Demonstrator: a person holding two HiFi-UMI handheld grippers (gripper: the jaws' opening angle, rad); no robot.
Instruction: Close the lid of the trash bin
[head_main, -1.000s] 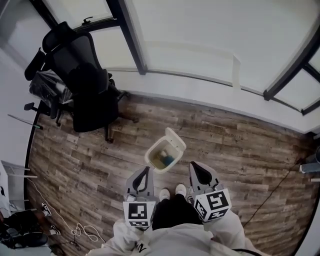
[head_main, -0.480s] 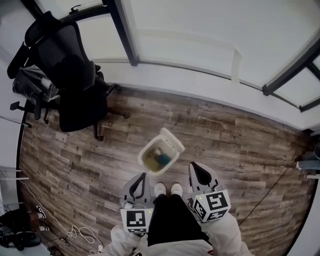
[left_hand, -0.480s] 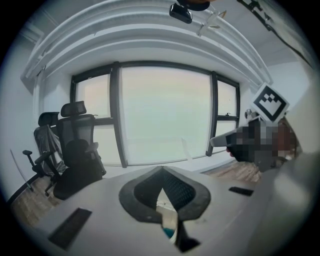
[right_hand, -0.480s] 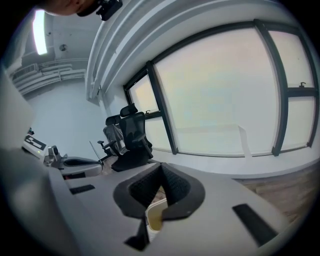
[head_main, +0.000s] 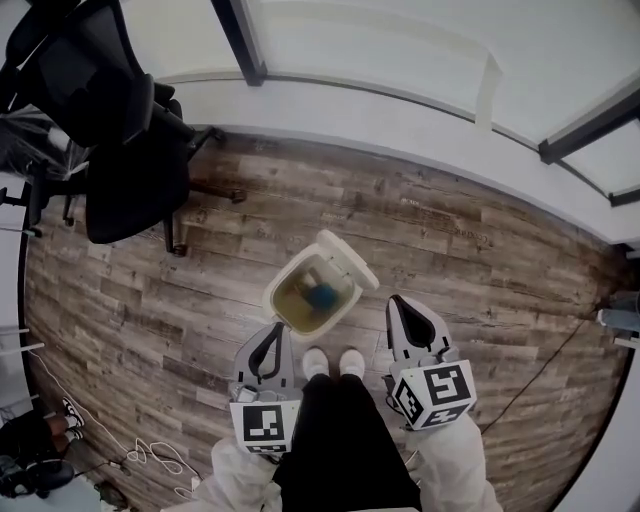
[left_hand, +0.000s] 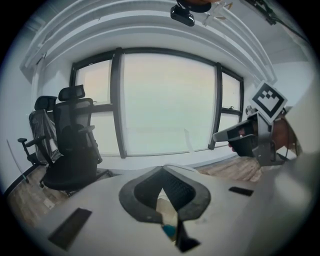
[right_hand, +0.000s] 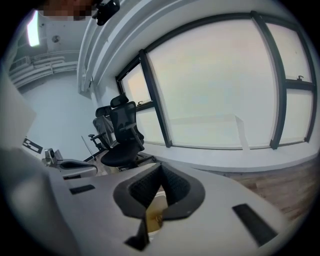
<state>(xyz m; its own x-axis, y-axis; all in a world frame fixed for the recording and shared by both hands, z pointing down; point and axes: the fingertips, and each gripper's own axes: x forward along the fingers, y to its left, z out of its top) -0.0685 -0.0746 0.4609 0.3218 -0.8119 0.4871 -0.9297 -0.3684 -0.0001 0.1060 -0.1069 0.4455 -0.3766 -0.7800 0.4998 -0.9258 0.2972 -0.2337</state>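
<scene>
The left gripper (head_main: 268, 338) and right gripper (head_main: 402, 308) hold their fingers pressed together, empty. Reaching behind the trash bin's (head_main: 285, 318) raised lid (head_main: 346, 262) and tipping it gently forward should work best.

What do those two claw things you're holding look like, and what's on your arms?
The left claw and right claw are pale grey shells with dark ridged pads that narrow to a point. Each carries a white cube printed with black square markers. The sleeves are white.
</scene>
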